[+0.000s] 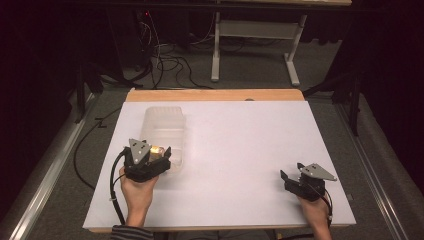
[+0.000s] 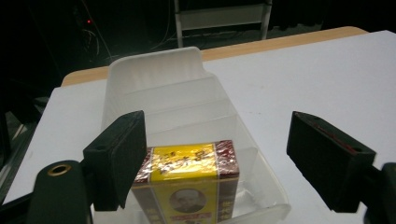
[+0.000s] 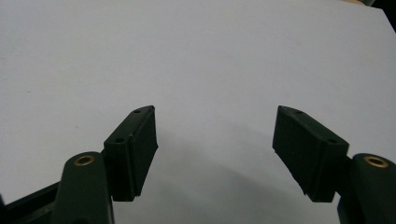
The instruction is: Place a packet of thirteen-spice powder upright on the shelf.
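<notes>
A clear plastic organiser tray (image 1: 162,122) with several slots lies on the white table top at the left; it shows close up as the tray (image 2: 159,88) in the left gripper view. A yellow and dark red box (image 2: 189,179) stands in its nearest slot, seen from above as the box (image 1: 158,150). My left gripper (image 1: 150,159) hangs over that end, open, its jaws wide apart on either side of the box (image 2: 217,154). My right gripper (image 1: 296,176) rests low at the table's right front, open, with bare table between its jaws (image 3: 215,149).
The white board (image 1: 240,145) lies on a wooden table whose far edge (image 1: 215,95) shows beyond it. Cables and a desk frame (image 1: 250,45) stand on the dark floor behind. A metal rail (image 1: 45,165) runs along the left.
</notes>
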`<action>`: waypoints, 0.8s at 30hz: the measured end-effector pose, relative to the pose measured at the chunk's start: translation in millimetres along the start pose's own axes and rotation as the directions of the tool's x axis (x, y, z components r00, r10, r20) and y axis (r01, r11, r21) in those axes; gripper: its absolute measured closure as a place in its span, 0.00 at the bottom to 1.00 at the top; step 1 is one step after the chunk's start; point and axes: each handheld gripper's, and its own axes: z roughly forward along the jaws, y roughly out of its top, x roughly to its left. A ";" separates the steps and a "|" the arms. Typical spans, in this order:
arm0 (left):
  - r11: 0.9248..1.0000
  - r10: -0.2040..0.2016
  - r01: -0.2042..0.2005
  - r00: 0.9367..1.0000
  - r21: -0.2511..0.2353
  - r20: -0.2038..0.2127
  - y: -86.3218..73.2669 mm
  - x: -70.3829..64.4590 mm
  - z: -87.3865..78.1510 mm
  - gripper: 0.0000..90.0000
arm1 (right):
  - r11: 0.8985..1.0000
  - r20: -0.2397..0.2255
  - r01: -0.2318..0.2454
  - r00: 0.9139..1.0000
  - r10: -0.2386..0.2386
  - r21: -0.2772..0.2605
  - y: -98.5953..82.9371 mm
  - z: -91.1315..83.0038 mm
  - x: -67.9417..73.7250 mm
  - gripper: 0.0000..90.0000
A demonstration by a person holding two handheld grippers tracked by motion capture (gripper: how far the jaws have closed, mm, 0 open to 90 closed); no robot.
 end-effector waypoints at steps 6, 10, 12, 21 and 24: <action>1.000 0.013 -0.013 0.999 -0.005 0.032 3.4 -7.4 -0.8 0.23 | 1.000 0.000 -0.004 1.000 0.004 -0.002 -0.2 -0.2 0.0 0.35; 1.000 0.018 -0.018 0.998 -0.008 0.057 5.6 -11.8 -0.9 0.22 | 1.000 0.000 0.000 1.000 0.000 -0.003 -0.1 0.0 0.0 0.34; 1.000 0.017 -0.016 0.998 -0.007 0.069 6.4 -14.0 -1.0 0.22 | 1.000 -0.001 -0.002 1.000 0.002 -0.003 -0.1 0.0 -0.1 0.35; 1.000 0.030 -0.030 0.994 -0.003 0.108 7.2 -24.1 1.2 0.22 | 1.000 0.000 -0.003 1.000 0.003 0.000 0.0 0.0 0.0 0.35; 1.000 0.031 -0.031 0.992 -0.002 0.124 6.7 -27.2 2.0 0.22 | 1.000 0.000 0.001 1.000 -0.001 0.001 0.1 0.1 0.0 0.35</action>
